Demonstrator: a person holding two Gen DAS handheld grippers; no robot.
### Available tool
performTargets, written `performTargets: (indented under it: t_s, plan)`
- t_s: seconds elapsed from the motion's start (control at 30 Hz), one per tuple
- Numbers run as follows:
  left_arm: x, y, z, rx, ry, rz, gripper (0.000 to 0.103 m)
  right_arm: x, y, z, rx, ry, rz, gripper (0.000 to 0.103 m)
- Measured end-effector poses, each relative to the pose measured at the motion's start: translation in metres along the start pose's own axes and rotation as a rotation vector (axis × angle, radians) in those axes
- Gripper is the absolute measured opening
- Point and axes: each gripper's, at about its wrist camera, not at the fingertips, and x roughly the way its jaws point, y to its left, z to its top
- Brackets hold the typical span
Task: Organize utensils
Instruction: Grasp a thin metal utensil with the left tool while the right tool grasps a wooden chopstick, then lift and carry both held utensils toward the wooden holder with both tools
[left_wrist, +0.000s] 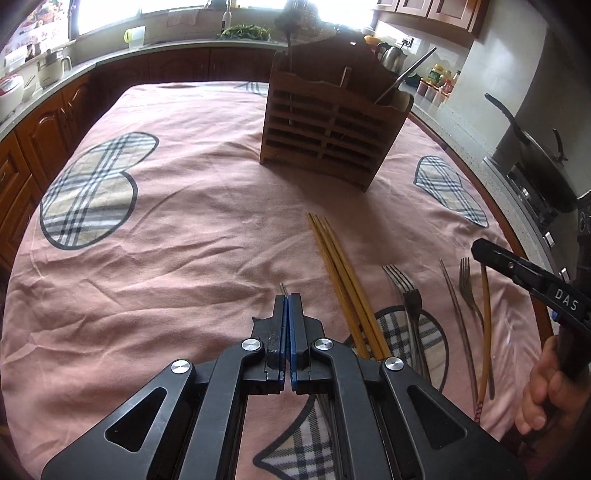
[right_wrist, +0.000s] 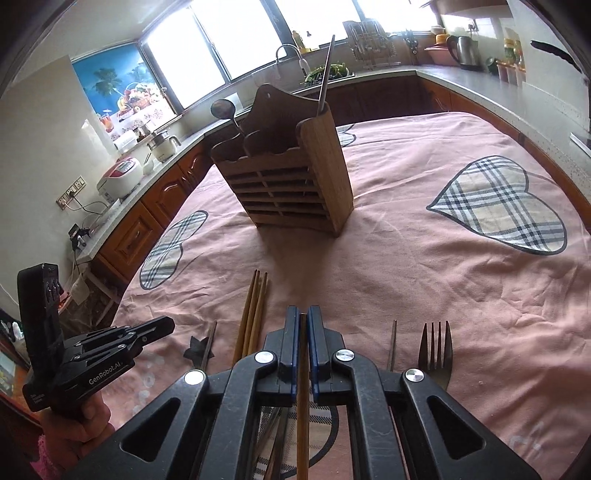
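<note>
A slatted wooden utensil holder stands on the pink tablecloth. A spoon and a metal stick lean in it. My left gripper is shut on a thin metal chopstick; only its tip pokes out. My right gripper is shut on a wooden chopstick, held above the cloth. Between the two lie a bundle of wooden chopsticks, forks and metal chopsticks.
A counter with dark wood cabinets runs round the table, carrying a rice cooker, a kettle and a wok on the stove. A person's hands grip the handles. Plaid heart patches mark the cloth.
</note>
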Motion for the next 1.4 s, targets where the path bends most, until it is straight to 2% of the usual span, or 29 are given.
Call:
performTargets:
  t_s: [0.07, 0.13, 0.27, 0.4, 0.43, 0.5, 0.57, 0.63, 0.83, 1.03, 1.4]
  plan:
    - [0.012, -0.002, -0.002, 0.005, 0.035, 0.031, 0.014, -0.001, -0.001, -0.001, 0.006, -0.003, 0.005, 0.004]
    - [0.022, -0.006, -0.003, 0.023, 0.051, 0.062, 0.016, -0.001, -0.003, -0.003, 0.013, -0.001, 0.008, 0.004]
    - [0.038, -0.014, 0.0, 0.045, 0.08, 0.074, 0.017, -0.001, -0.006, -0.005, 0.022, 0.004, 0.01, 0.004]
    - [0.045, -0.026, 0.003, 0.102, 0.067, 0.124, 0.016, -0.001, -0.009, -0.005, 0.033, 0.0, 0.009, 0.004]
    - [0.046, -0.026, 0.003, 0.111, 0.062, 0.137, 0.006, -0.001, -0.01, -0.005, 0.035, 0.0, 0.009, 0.004]
    - [0.046, -0.025, 0.003, 0.105, 0.057, 0.126, 0.006, -0.001, -0.01, -0.005, 0.038, -0.002, 0.011, 0.004]
    - [0.042, -0.018, 0.004, 0.072, 0.052, 0.078, 0.004, -0.001, -0.01, -0.004, 0.038, -0.004, 0.011, 0.004]
    - [0.031, -0.013, 0.004, 0.044, 0.02, 0.033, 0.003, -0.003, -0.009, -0.003, 0.036, -0.01, 0.015, 0.004]
    - [-0.019, -0.009, 0.01, 0.035, -0.079, -0.022, 0.003, -0.015, -0.002, 0.003, 0.023, -0.047, 0.028, 0.004]
    - [-0.062, -0.015, 0.015, 0.046, -0.169, -0.047, 0.003, -0.03, 0.011, 0.008, 0.004, -0.095, 0.043, 0.004]
    - [-0.105, -0.016, 0.011, 0.04, -0.255, -0.067, 0.003, -0.056, 0.025, 0.008, -0.024, -0.155, 0.046, 0.004]
